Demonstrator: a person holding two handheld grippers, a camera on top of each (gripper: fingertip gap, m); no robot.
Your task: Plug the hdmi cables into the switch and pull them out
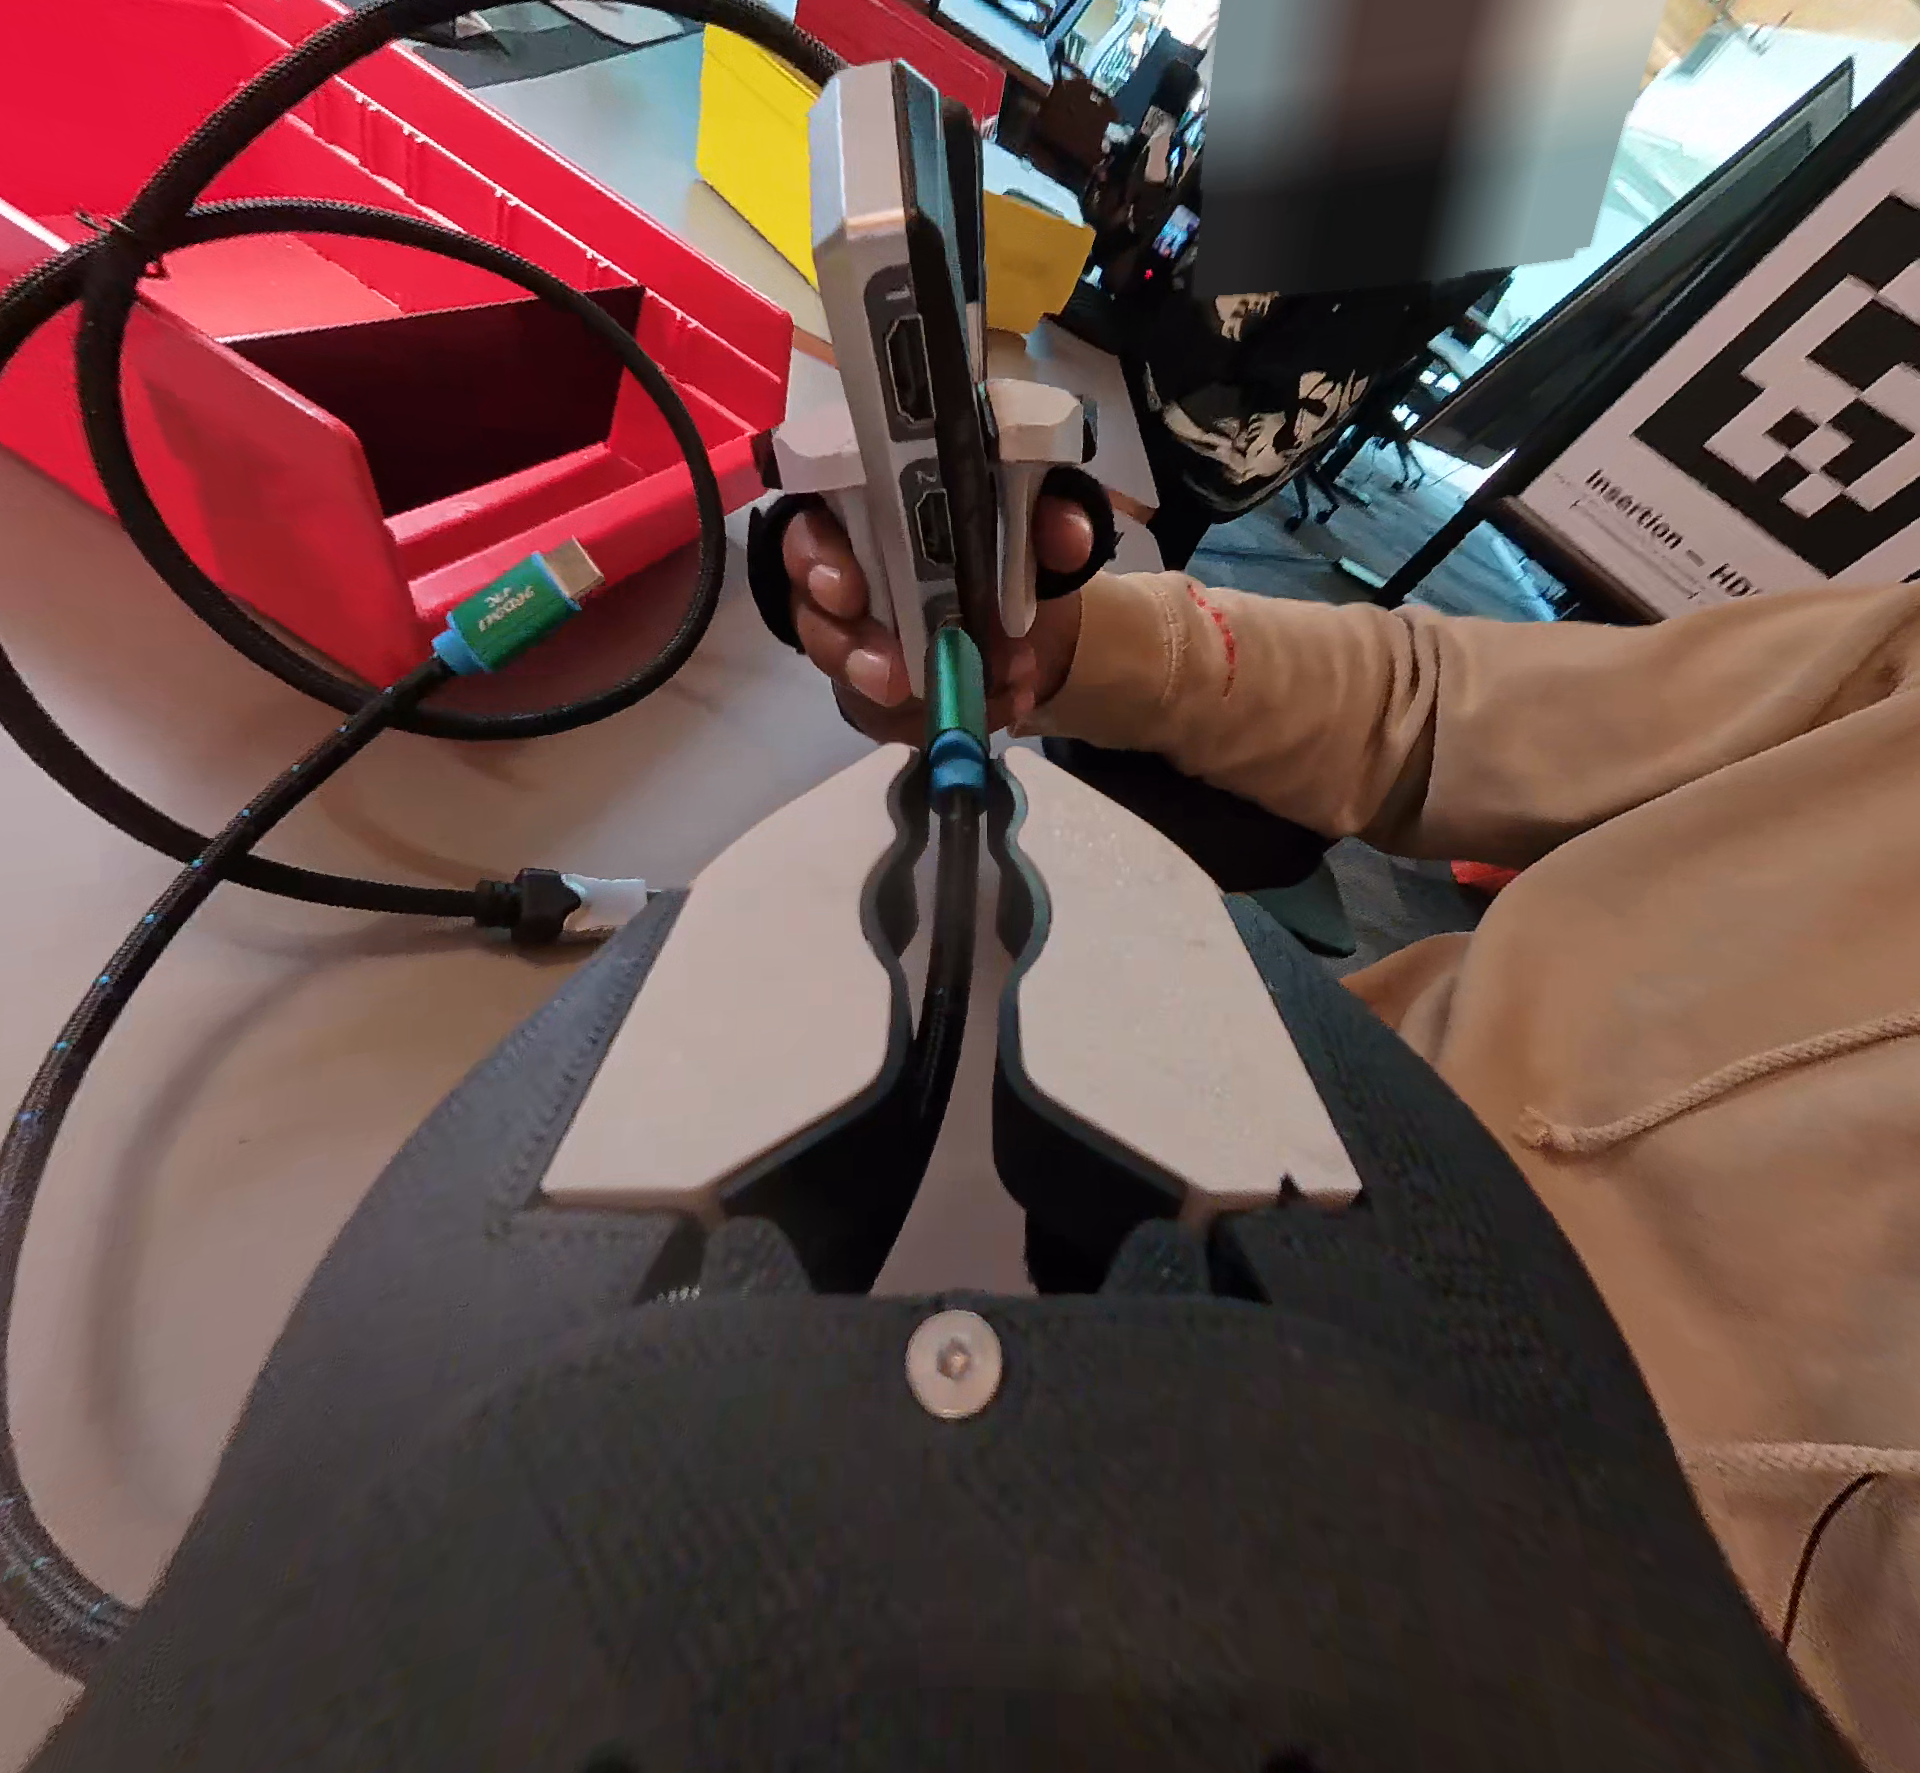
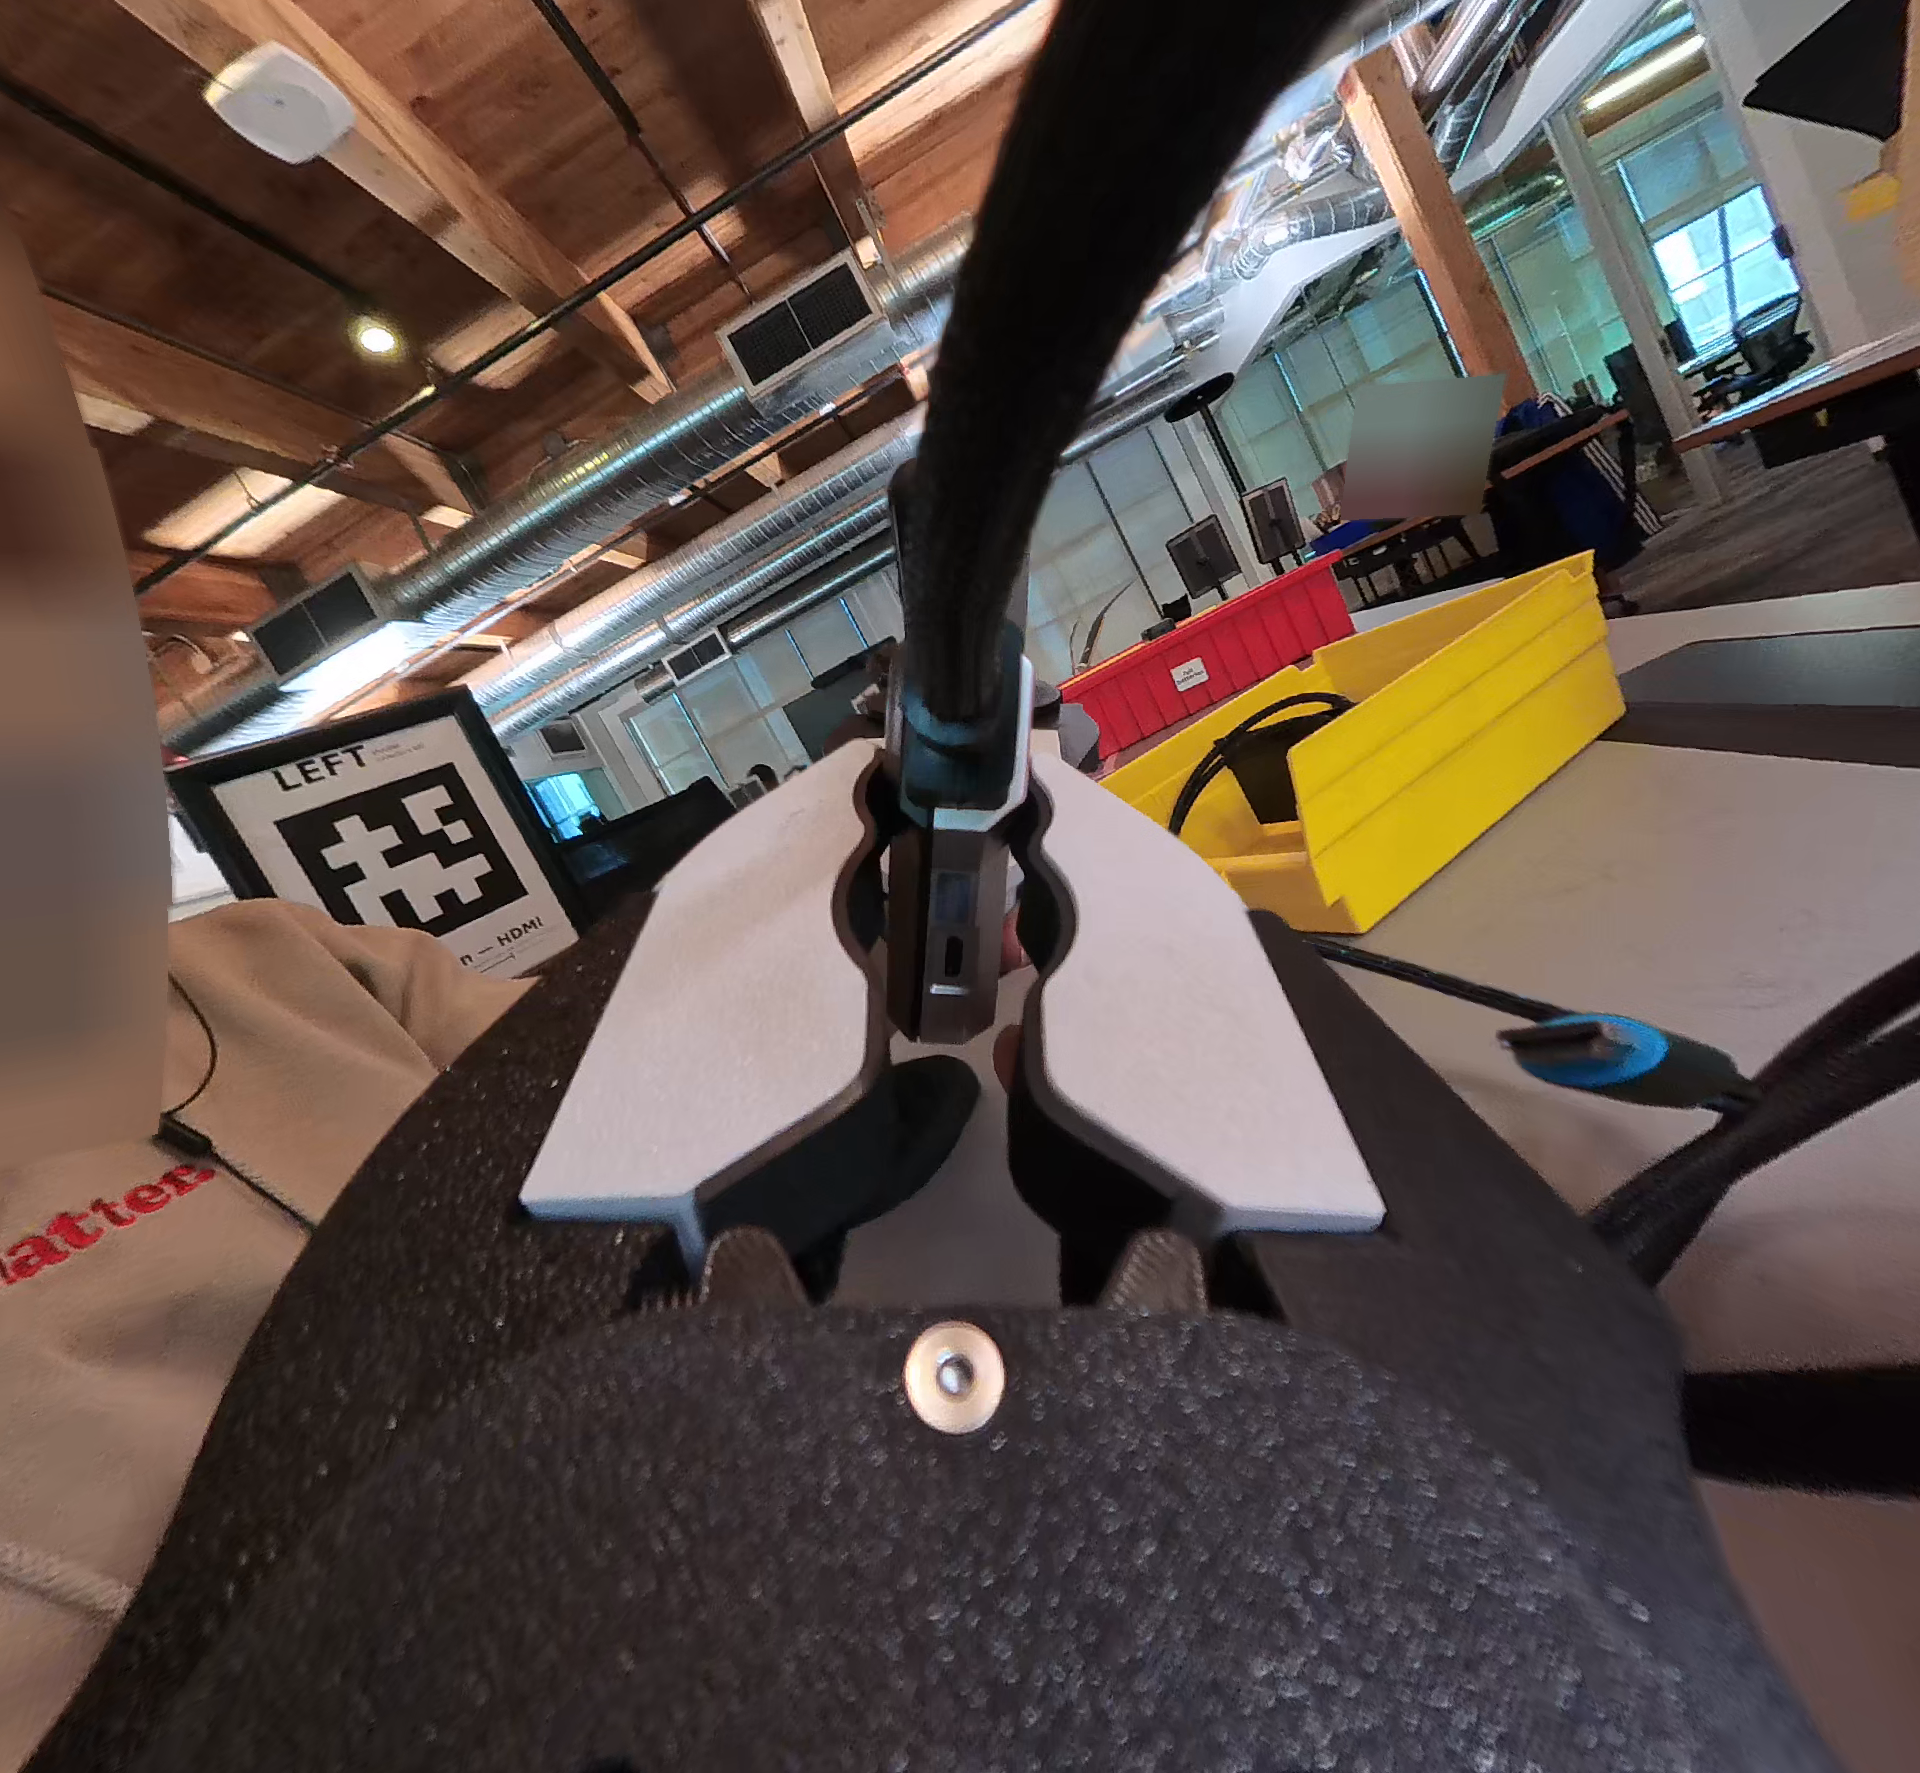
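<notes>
1. Silver-grey HDMI switch (image 1: pixel 894 321) held upright in mid-air, above the edge of the pale worktop (image 1: pixel 260 996), clamped at its lower part by the right gripper (image 2: pixel 951 892); jaws closed narrow on its body.
2. Green-and-blue plug (image 1: pixel 951 695) at the lowest port on the switch's edge, seemingly seated or nearly so; exact depth not clear. Two ports above it open and vacant.
3. Left gripper (image 1: pixel 956 788) just below that plug, jaws drawn narrow around the blue collar and the black braided cable (image 1: pixel 940 944) running back between them.
4. Second green plug (image 1: pixel 520 601) lying loose on the worktop, resting against the front of a red bin (image 1: pixel 312 165), with its braided cable looping around. A third connector, black with a pale tip (image 1: pixel 582 902), also loose on the worktop nearby.
5. Yellow bin (image 2: pixel 1455 736) beyond, holding a coil of black cable; a blue-ended plug (image 2: pixel 1600 1048) lying free beside it.
6. Step in hand, as a judgement: either finishing an insertion into the lowest port or about to withdraw from it.
7. Next move calls for force straight along the port's axis, no sideways bend at the collar, and a firm counter-hold on the switch.
</notes>
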